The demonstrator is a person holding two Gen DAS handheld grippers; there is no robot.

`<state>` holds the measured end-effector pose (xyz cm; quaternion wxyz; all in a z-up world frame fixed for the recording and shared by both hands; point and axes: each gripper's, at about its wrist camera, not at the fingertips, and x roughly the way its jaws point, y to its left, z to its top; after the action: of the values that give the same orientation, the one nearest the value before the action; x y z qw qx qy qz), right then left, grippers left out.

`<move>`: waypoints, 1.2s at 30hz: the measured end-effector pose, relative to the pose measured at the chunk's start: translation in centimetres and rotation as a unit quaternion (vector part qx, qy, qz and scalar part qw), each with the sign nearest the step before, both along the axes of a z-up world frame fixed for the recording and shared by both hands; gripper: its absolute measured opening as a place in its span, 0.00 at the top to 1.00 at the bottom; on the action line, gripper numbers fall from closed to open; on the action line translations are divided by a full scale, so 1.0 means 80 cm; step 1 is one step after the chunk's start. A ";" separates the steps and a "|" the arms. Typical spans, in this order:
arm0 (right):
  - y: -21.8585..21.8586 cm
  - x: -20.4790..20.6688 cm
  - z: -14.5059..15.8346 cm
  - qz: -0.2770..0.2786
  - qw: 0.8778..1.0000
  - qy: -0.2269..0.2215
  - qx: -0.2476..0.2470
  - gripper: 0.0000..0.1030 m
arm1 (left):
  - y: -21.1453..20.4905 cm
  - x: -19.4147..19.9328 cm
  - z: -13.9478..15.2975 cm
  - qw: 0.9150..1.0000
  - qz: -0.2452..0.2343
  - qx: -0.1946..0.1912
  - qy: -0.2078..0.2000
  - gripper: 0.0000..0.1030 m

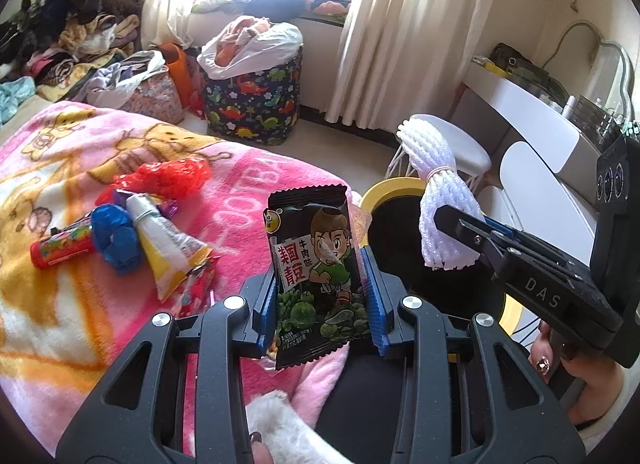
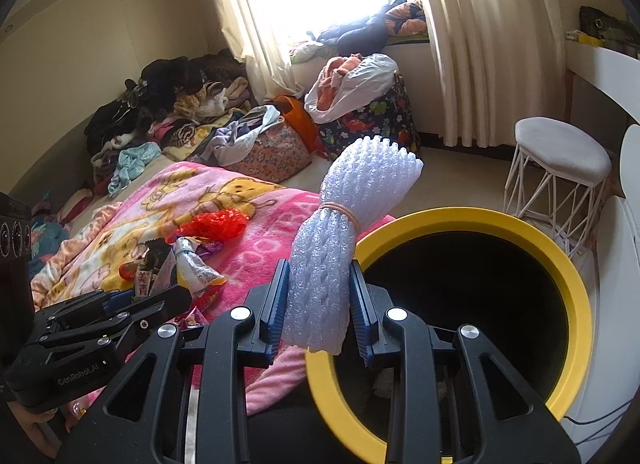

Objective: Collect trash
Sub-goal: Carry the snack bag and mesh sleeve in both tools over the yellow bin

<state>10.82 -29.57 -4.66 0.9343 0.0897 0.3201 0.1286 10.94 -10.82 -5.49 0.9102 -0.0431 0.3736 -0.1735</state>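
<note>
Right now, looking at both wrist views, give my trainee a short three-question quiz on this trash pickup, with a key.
1. True or false: the left hand-held gripper is empty.
2. Which does the right hand-held gripper hold? A) red mesh bag B) white foam net bundle C) toothpaste tube
3. Fill in: the black bin has a ____ rim.

Key:
1. False: it is shut on the black snack packet.
2. B: the white foam net bundle, tied with a rubber band; the red mesh bag and toothpaste tube lie on the pink blanket.
3. Yellow.
</note>
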 end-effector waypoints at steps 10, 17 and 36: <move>-0.030 -0.005 -0.008 -0.026 1.000 0.007 0.006 0.73 | -0.028 0.009 0.000 1.000 -0.024 -0.001 -0.003 0.71; -0.047 -0.010 -0.013 -0.041 0.999 0.009 0.011 0.73 | -0.046 0.015 -0.001 0.999 -0.040 0.002 -0.003 0.71; -0.096 -0.022 -0.038 -0.085 0.995 0.037 0.024 0.73 | -0.103 0.029 -0.016 0.997 -0.082 0.016 0.003 0.71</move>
<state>9.08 -37.25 -7.69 0.9269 0.1436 0.3428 0.0525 13.25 -19.04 -6.80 0.8923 0.0014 0.3815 -0.2415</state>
